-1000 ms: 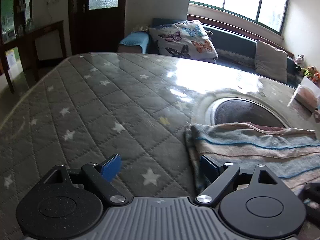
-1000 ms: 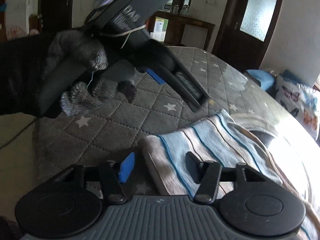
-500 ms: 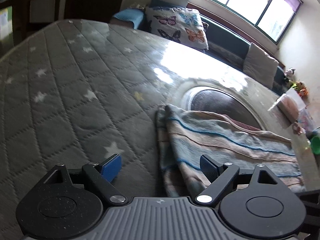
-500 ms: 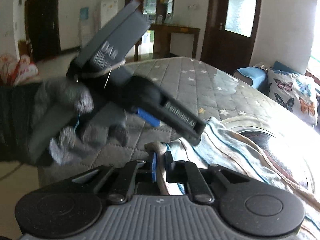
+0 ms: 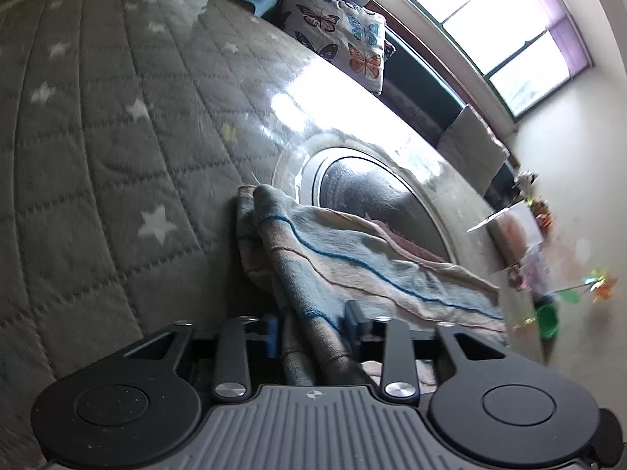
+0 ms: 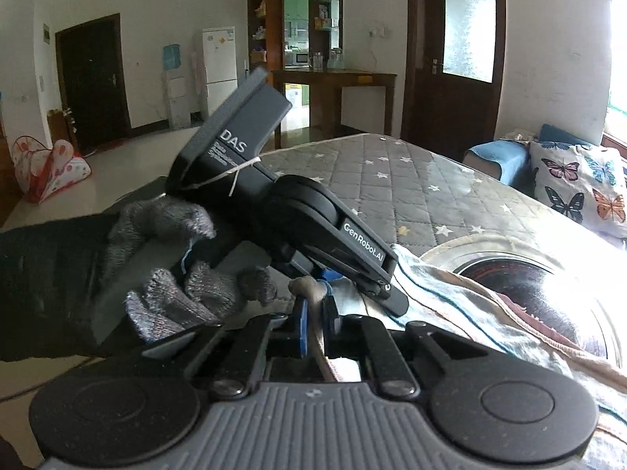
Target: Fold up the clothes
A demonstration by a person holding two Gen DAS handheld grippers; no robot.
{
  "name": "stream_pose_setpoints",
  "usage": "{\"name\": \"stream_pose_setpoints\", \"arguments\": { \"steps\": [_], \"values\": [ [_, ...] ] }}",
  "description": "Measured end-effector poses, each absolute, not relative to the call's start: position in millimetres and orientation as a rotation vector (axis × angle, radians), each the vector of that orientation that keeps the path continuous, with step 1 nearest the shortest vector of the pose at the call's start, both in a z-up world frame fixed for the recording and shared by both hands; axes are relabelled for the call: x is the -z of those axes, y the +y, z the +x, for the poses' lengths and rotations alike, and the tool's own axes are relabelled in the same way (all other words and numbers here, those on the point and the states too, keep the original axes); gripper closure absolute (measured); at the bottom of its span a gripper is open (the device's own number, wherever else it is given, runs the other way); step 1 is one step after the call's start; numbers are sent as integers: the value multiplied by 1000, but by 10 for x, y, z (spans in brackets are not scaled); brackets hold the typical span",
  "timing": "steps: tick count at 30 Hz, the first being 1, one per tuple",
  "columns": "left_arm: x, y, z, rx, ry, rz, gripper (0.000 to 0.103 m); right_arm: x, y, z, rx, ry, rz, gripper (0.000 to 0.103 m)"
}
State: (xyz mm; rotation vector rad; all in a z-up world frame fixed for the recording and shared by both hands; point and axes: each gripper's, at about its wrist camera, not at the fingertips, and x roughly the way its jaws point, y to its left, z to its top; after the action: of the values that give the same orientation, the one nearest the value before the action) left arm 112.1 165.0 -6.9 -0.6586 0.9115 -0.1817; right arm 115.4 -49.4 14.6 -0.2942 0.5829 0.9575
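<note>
While both grippers have hold of the same end of the striped garment [image 5: 352, 258], it's already lying in more than one layer on the bench [image 5: 98, 164], which has a grey quilted star cover under a glossy sheet, so I'd guess we're somewhere mid-fold rather than at a finished neat bundle, though I can't rule out that it's just being bunched up or shifted. Whatever's left looks like carrying that pinched edge over the rest of the cloth and flattening it, since the far part trails loose across the round dark inset [image 5: 376, 196] in the bench top. Left gripper [image 5: 313, 331] has its jaws closed in on a thick roll of the fabric, blue pad on one side and black on the other, pressed right into it. Right gripper [image 6: 314, 323] has its jaws nearly touching, pinching a thin ridge of the same cloth that sticks up between them. From the right-side camera you can see a gloved hand [image 6: 172, 274] in grey knit wrapped round the handle of the left tool, which slants down from upper left to the cloth, so the two grippers sit just beside each other, low at the near edge of the bench, butterfly pillow [image 5: 345, 35] way off behind
</note>
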Motion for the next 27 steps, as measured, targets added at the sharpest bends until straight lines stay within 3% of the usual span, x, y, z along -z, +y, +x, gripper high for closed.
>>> {"name": "stream_pose_setpoints", "arguments": {
  "steps": [4,7,13,27],
  "values": [
    [54,1671,1054,177,887,-702,87,-136,-531,1127,-962,578,-280,97],
    [29,1652,1036,171,867,-708,91,-124,-567,1133,-961,577,-268,96],
    [-41,1590,1044,177,844,-692,92,-153,-776,1192,-935,593,-227,88],
    [-356,1396,1105,217,793,-653,93,339,-1452,2103,-519,710,-179,90]
  ]
}}
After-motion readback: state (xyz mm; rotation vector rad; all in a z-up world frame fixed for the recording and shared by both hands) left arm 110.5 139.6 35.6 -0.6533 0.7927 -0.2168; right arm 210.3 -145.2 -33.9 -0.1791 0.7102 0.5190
